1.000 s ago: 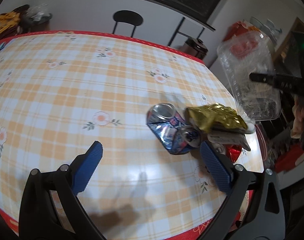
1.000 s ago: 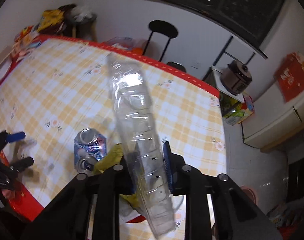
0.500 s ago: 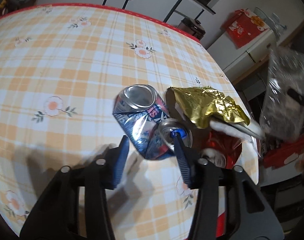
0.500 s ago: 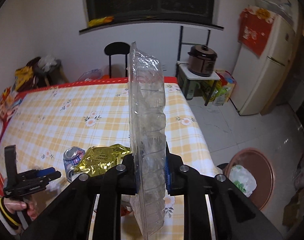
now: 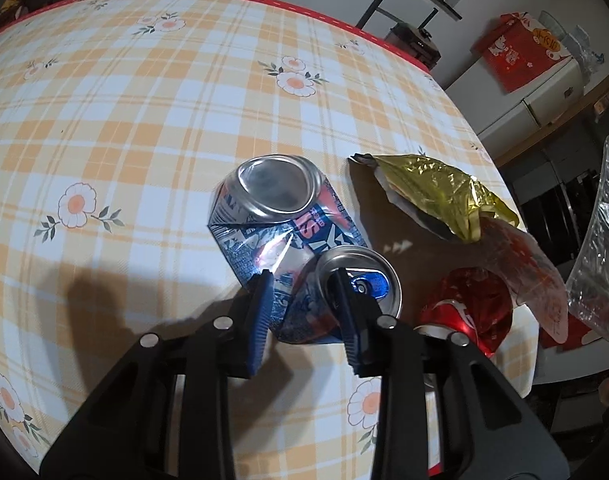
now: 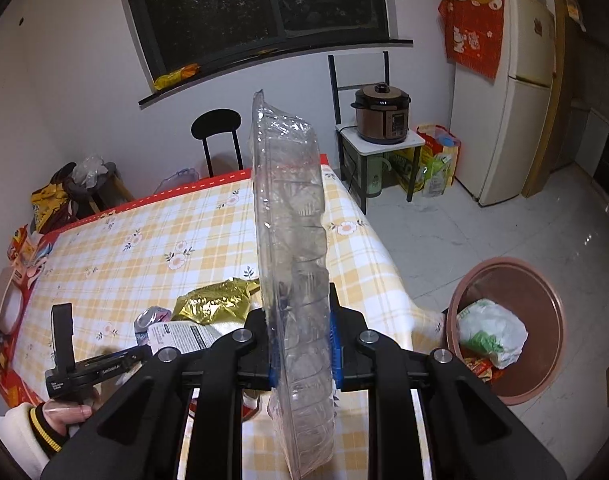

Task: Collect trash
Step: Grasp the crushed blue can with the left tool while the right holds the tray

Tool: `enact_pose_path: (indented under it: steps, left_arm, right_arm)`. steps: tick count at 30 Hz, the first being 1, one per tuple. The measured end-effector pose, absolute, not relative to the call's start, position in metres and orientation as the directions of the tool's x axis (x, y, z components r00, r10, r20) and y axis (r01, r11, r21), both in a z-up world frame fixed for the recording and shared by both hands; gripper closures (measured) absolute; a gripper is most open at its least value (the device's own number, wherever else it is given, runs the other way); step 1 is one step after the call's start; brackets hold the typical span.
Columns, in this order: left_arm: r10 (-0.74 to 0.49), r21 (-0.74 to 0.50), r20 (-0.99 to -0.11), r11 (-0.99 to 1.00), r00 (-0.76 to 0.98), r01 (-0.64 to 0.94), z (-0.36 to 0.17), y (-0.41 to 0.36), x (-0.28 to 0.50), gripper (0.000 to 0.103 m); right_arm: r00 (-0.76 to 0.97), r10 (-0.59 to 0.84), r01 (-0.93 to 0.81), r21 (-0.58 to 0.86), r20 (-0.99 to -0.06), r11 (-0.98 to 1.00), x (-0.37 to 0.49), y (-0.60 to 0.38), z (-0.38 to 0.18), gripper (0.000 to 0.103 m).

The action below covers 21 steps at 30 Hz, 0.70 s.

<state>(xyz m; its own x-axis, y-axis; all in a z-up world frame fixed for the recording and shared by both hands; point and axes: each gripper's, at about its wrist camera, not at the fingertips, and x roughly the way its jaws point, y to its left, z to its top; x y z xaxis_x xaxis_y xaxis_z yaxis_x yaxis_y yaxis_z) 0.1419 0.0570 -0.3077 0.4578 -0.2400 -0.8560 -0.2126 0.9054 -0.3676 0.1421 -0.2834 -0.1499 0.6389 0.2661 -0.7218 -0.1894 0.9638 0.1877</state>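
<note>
Trash is only partly collected, I judge. On my left side, my left gripper has just been closing, and its pads now pinch the crushed blue can near its top end, one pad on the side and one at the rim. The can lies on the bench and does not look lifted yet. Just right of it lies the gold wrapper, then a red can near the bench edge, partly under a reddish clear piece. These three are left to take.

My right gripper is pressed on a clear plastic tray, which stands on edge between the pads, in the air over the bench corner. To the far right, on the floor, is the brown bin with some white and green bag already in it, so something is done.

Only the right view shows the bin and my left hand on its handle. Only the left view shows the pads on the can and the red can.
</note>
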Motion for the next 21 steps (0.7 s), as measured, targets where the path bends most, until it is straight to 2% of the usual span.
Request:
enact_pose_path:
  steps: [2,3,7,11,21]
  left_arm:
    - [-0.235,-0.363,-0.856,0.908,0.461,-0.211,-0.308,0.055,0.143,0.071]
    - [-0.243,-0.370,-0.850,0.907,0.468,-0.199,-0.307,0.054,0.144,0.081]
    - [-0.218,-0.338,-0.844,0.926,0.490,-0.169,-0.299,0.045,0.140,0.085]
    - [-0.209,-0.345,-0.832,0.920,0.514,-0.184,-0.291,0.053,0.127,0.086]
    - [-0.095,-0.290,-0.791,0.928,0.604,-0.235,-0.243,0.083,0.087,0.087]
  right_arm:
    - [0.634,0.275,-0.186,0.202,-0.723,0.962,0.141,-0.288,-0.152,0.084]
    - [0.632,0.280,-0.185,0.210,-0.722,0.960,0.140,-0.291,-0.153,0.084]
    - [0.632,0.293,-0.181,0.231,-0.717,0.956,0.136,-0.298,-0.153,0.084]
    - [0.637,0.311,-0.182,0.254,-0.706,0.950,0.132,-0.306,-0.150,0.084]
    - [0.627,0.366,-0.191,0.319,-0.688,0.928,0.126,-0.321,-0.156,0.084]
